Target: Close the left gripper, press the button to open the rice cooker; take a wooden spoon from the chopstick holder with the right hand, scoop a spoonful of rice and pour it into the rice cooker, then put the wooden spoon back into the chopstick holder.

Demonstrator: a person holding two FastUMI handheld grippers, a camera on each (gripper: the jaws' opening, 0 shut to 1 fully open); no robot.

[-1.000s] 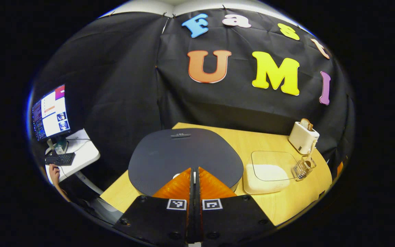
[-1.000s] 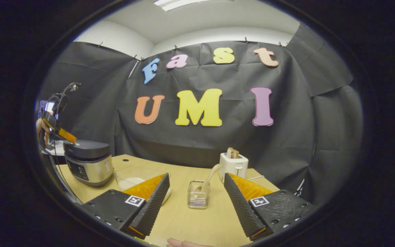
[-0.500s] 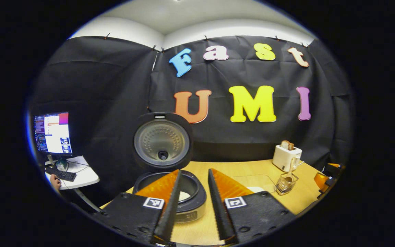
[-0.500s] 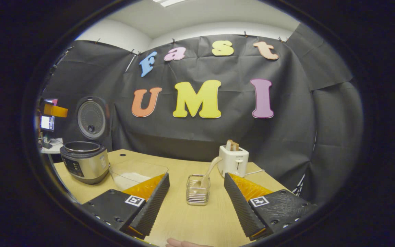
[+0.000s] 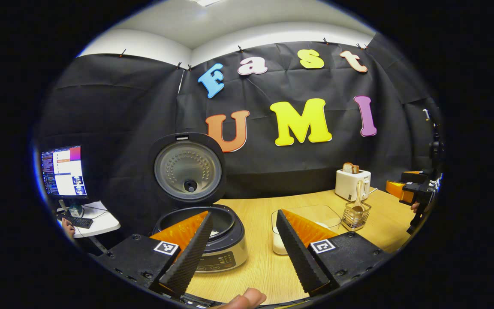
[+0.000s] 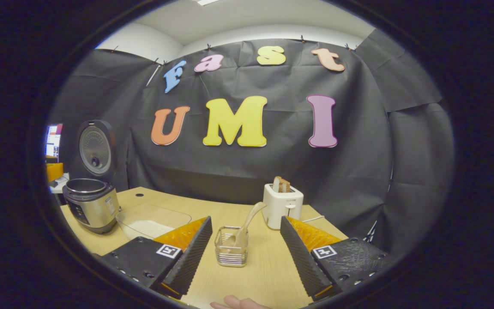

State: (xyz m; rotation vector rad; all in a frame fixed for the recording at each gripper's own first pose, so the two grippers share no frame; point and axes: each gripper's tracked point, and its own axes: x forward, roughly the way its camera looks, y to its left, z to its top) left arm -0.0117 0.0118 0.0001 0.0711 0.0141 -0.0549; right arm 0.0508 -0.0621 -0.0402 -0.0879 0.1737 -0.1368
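The rice cooker point(image 5: 212, 240) point(image 6: 90, 206) stands with its lid point(image 5: 187, 171) swung upright; a little rice shows in its pot. My left gripper point(image 5: 242, 257) is open, hanging above the table in front of the cooker and holding nothing. A clear rice container point(image 5: 311, 216) point(image 6: 152, 221) sits to the right of the cooker. The wire chopstick holder point(image 6: 231, 252) point(image 5: 356, 216) holds the wooden spoon point(image 6: 245, 223), whose handle leans to the right. My right gripper point(image 6: 247, 262) is open, with the holder just beyond its fingertips and nothing between them.
A white toaster point(image 6: 282, 205) point(image 5: 352, 183) with bread stands behind the holder near the back wall. A monitor point(image 5: 62, 171) and keyboard sit on a side desk at the left. The wooden table point(image 6: 268, 274) has bare room in front of the holder. A fingertip point(image 5: 247, 298) shows at the bottom edge.
The cooker's lid sprang from shut to fully upright. My left gripper went from shut on top of the lid to open, and pulled back. My right gripper drifted closer to the holder.
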